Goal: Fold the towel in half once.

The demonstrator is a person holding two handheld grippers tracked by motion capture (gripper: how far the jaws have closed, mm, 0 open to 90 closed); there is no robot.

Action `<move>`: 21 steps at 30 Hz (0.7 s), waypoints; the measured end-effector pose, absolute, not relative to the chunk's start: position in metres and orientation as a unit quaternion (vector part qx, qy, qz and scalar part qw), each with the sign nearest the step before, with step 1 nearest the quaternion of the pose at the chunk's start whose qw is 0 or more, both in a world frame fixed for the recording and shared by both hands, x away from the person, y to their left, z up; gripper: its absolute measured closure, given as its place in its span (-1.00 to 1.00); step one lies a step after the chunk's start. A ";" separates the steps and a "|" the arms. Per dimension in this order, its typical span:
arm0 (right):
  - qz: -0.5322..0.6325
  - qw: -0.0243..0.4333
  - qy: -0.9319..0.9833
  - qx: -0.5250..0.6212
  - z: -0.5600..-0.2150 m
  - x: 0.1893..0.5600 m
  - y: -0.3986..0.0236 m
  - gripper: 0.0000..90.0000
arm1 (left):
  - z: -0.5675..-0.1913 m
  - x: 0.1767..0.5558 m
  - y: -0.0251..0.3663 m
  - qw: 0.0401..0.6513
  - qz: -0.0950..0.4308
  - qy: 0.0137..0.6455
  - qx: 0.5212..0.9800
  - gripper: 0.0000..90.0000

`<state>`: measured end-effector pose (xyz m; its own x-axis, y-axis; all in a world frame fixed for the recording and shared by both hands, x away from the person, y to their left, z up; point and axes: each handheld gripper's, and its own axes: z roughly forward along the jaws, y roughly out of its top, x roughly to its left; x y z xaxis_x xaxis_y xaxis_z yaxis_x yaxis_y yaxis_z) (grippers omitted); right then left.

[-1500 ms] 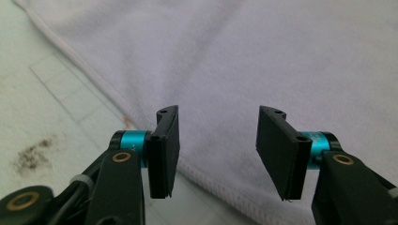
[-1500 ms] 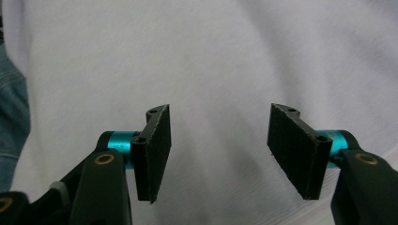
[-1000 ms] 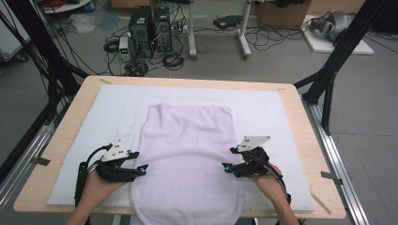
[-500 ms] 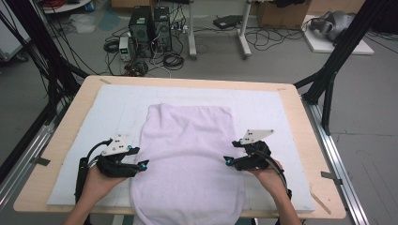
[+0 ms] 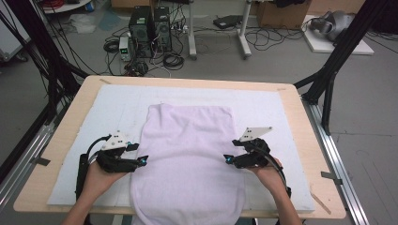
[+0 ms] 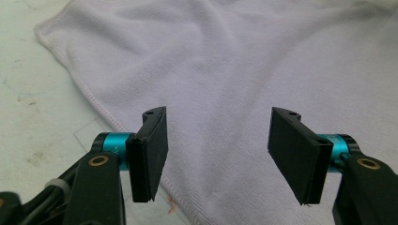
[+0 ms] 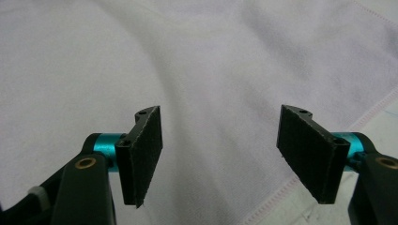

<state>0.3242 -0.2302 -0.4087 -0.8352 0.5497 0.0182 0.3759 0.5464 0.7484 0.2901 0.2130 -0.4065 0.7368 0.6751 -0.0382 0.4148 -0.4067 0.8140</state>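
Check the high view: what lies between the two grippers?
Only the pale lilac towel spans the stretch from the left gripper to the right gripper; nothing else rests on that cloth in the high view.

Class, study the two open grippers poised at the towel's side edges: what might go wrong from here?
1. The left gripper straddles the towel hem with jaws open; closing there might pinch only the thin edge and slip.
2. The right gripper sits further in over the cloth, so the two grips could be uneven, skewing any fold.
3. The towel's near end overhangs the table; a tug might drag it off.
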 end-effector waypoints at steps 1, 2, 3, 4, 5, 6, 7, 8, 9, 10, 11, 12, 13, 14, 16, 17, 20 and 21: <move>0.392 0.109 0.874 0.266 -0.407 0.326 -0.230 -0.31 | -0.406 0.292 0.213 0.433 0.147 0.332 0.825 -0.14; 0.390 0.111 0.874 0.266 -0.405 0.328 -0.231 -0.31 | -0.405 0.294 0.212 0.432 0.147 0.331 0.826 -0.14; 0.390 0.113 0.875 0.266 -0.403 0.330 -0.231 -0.31 | -0.404 0.295 0.212 0.430 0.149 0.331 0.826 -0.14; 0.391 0.116 0.873 0.266 -0.400 0.332 -0.232 -0.31 | -0.403 0.297 0.211 0.430 0.150 0.331 0.827 -0.14; 0.392 0.116 0.872 0.267 -0.398 0.334 -0.232 -0.31 | -0.403 0.298 0.211 0.433 0.152 0.333 0.824 -0.14; 0.392 0.117 0.872 0.270 -0.395 0.337 -0.232 -0.32 | -0.401 0.301 0.211 0.433 0.154 0.333 0.823 -0.14; 0.392 0.119 0.872 0.268 -0.392 0.340 -0.232 -0.32 | -0.400 0.305 0.212 0.434 0.155 0.337 0.821 -0.14; 0.389 0.119 0.873 0.269 -0.389 0.343 -0.232 -0.31 | -0.399 0.309 0.212 0.433 0.158 0.338 0.821 -0.14; 0.388 0.123 0.873 0.269 -0.386 0.347 -0.231 -0.31 | -0.396 0.314 0.212 0.431 0.162 0.341 0.819 -0.14; 0.387 0.125 0.873 0.269 -0.383 0.353 -0.232 -0.31 | -0.395 0.317 0.213 0.432 0.164 0.344 0.818 -0.14; 0.386 0.127 0.872 0.271 -0.382 0.357 -0.232 -0.30 | -0.392 0.323 0.213 0.436 0.167 0.350 0.812 -0.14; 0.384 0.130 0.871 0.277 -0.380 0.364 -0.233 -0.28 | -0.391 0.328 0.213 0.440 0.170 0.354 0.808 -0.13; 0.383 0.128 0.870 0.284 -0.380 0.370 -0.234 -0.28 | -0.390 0.332 0.212 0.442 0.168 0.357 0.805 -0.12; 0.380 0.124 0.869 0.291 -0.380 0.376 -0.234 -0.28 | -0.389 0.340 0.211 0.442 0.168 0.365 0.802 -0.11; 0.369 0.125 0.871 0.300 -0.382 0.392 -0.235 -0.25 | -0.389 0.352 0.210 0.437 0.176 0.375 0.799 -0.09; 0.364 0.119 0.871 0.306 -0.384 0.399 -0.235 -0.23 | -0.390 0.359 0.210 0.433 0.177 0.380 0.798 -0.06; 0.353 0.117 0.870 0.324 -0.391 0.418 -0.235 -0.18 | -0.397 0.381 0.209 0.413 0.189 0.404 0.794 0.00; 0.349 0.118 0.870 0.327 -0.394 0.423 -0.235 -0.15 | -0.401 0.388 0.209 0.408 0.193 0.411 0.792 0.02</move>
